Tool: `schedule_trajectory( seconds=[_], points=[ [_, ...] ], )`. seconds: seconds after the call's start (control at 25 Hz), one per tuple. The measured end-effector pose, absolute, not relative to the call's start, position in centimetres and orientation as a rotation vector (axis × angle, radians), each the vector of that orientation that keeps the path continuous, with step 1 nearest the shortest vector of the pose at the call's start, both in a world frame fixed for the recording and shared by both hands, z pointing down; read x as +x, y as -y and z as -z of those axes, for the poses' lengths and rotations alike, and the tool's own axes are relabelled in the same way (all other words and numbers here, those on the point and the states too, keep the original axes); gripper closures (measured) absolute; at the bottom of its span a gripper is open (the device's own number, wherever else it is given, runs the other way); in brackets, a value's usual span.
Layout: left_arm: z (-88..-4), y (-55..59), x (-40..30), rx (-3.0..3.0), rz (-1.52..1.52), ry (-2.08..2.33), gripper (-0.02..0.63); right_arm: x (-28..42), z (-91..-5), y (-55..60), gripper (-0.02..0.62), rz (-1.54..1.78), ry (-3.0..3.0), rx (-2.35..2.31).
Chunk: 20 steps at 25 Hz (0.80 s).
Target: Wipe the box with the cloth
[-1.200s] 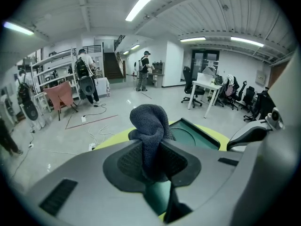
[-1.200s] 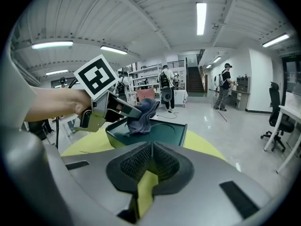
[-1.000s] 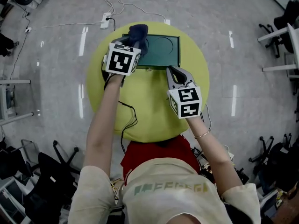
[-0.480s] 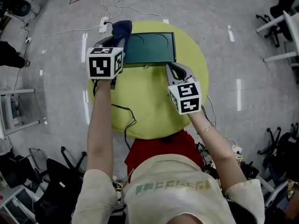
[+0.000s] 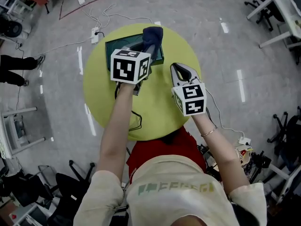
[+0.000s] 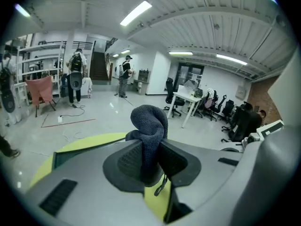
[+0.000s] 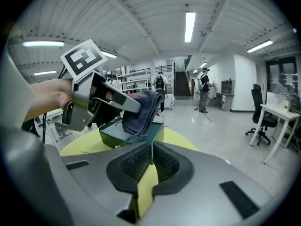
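- The left gripper (image 6: 151,163) is clamped on the dark blue cloth (image 6: 149,122). The fabric is pinched between its two dark pads, and a rounded bunch sticks out past the jaw tips toward 12 o'clock.
- In the head view, the left gripper (image 5: 148,46) reaches over the dark green box (image 5: 120,46). The cloth (image 5: 153,34) sits at the box's far right corner, at about 1 o'clock from the gripper's marker cube (image 5: 130,66).
- The box lies on the round yellow-green table (image 5: 157,109), toward the table's 11 o'clock edge.
- From the right gripper view, the cloth (image 7: 141,111) hangs down from the left gripper (image 7: 101,101), and its lower end seems to rest on the top of the box (image 7: 113,136).
- The right gripper (image 7: 151,157) has its jaws closed together with nothing between them. The box and cloth lie ahead of it toward 11 o'clock, well apart from its tips.
- In the head view, the right gripper (image 5: 180,68) is held above bare table at the box's 4 o'clock side, not touching it.
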<state>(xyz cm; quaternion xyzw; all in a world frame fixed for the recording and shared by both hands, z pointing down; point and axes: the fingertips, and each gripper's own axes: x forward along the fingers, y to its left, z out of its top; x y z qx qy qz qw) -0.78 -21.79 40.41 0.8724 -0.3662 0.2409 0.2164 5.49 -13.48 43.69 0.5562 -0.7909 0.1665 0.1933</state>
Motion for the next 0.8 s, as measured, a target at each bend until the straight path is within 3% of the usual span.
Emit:
schedule_trajectory(
  seconds=[0.32,0.8],
  points=[
    [-44.2,19.3,2.5,2.400,-0.747,0.939,0.514,7.5,-45.0,11.4,0.557,-0.502,2.164,1.578],
    [-46.7,19.3,-6.7,2.253,-0.748,1.085,0.514,1.7,-46.0,11.5,0.557,-0.482,2.218,1.414]
  ],
)
